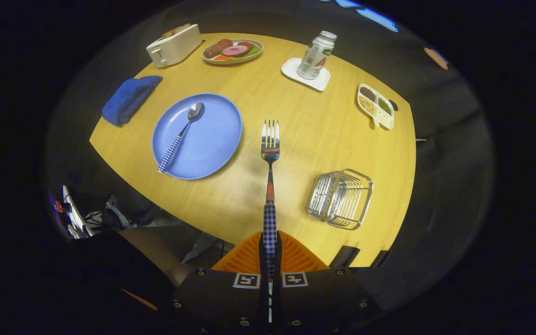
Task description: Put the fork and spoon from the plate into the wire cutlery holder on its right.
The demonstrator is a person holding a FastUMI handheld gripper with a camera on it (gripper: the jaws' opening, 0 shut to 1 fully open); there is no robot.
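Note:
My gripper [270, 253] is shut on the checkered handle of a fork [270, 153], which points straight ahead with its tines up over the wooden table [314, 135]. The fork hangs in the air between the blue plate [212, 139] on its left and the wire cutlery holder [341, 198] on its right. A spoon [180, 136] with a matching checkered handle lies on the plate, bowl pointing away. The holder stands near the table's near right edge with nothing visible in it.
A folded blue cloth [128, 99] lies left of the plate. Farther back stand a white toaster [173, 44], a plate of food [232, 50], a bottle [316, 55] on a white coaster, and a divided snack tray [376, 105]. Dark clutter lies below the table's left edge.

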